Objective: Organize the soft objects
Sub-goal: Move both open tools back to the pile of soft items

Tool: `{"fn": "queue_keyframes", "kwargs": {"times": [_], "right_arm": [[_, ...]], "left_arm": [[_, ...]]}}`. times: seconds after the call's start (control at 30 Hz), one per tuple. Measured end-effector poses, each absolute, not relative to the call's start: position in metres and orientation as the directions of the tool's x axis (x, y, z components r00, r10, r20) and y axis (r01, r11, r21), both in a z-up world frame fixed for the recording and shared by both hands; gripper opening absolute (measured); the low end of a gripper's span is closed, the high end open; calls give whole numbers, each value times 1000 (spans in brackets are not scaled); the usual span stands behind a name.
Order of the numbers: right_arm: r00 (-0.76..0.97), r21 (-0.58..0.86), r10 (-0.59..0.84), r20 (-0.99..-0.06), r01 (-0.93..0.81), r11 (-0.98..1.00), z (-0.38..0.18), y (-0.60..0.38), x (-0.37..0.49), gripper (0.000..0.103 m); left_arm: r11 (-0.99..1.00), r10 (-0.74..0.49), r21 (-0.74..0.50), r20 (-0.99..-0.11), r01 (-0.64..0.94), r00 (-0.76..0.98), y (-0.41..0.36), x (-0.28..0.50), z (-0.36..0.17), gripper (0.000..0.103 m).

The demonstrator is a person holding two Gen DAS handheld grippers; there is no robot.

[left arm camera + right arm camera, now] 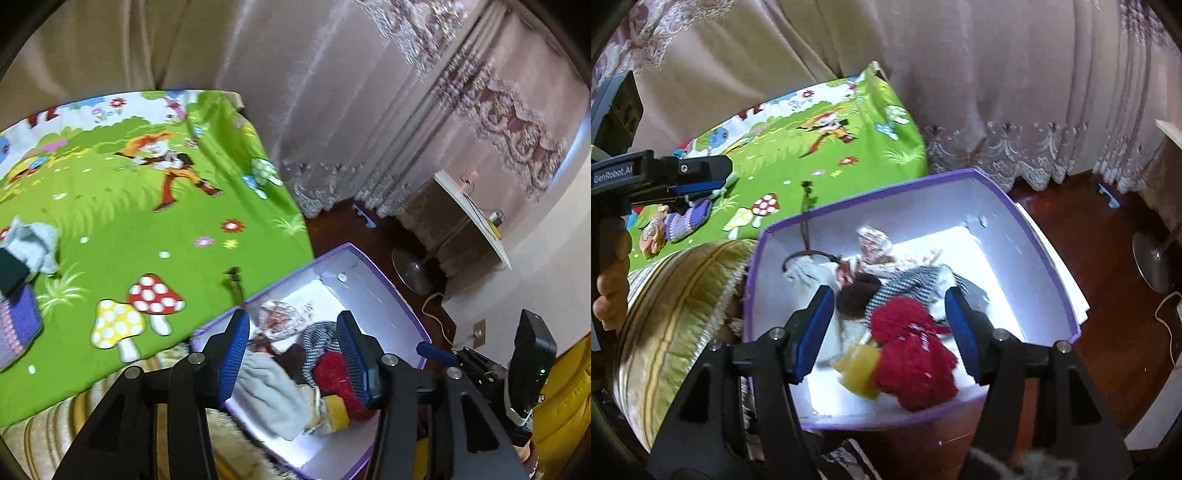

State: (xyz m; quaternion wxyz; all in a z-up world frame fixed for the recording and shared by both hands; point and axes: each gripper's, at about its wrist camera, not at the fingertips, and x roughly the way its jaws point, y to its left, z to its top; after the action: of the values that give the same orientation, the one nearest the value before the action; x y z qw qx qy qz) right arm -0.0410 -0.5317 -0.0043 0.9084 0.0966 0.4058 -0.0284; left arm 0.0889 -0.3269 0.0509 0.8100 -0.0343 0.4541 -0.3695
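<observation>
Where curtains (332,110) hang, cartoon mat (147,206)

The purple box (1034,229) stands open at the top, its far right corner bare, while the red plush (916,362) and checked cloth (908,284) crowd its near half.

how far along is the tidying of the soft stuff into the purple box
Done: the purple box already holds a red fuzzy item, a checked cloth and a grey cloth. In hand: nothing; the left tool and right tool are both open above the box. Left: a purple knit piece and a pale cloth on the green mat.
</observation>
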Motion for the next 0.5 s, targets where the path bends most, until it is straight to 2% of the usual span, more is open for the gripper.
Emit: {"fn": "queue_keyframes", "kwargs": {"times": [0.5], "right_arm": [[685,113,125,-718,-63,992,29,-436,13,71]], "left_arm": [[808,-585,-436,-667,396,461,-210,121,56,51]]}}
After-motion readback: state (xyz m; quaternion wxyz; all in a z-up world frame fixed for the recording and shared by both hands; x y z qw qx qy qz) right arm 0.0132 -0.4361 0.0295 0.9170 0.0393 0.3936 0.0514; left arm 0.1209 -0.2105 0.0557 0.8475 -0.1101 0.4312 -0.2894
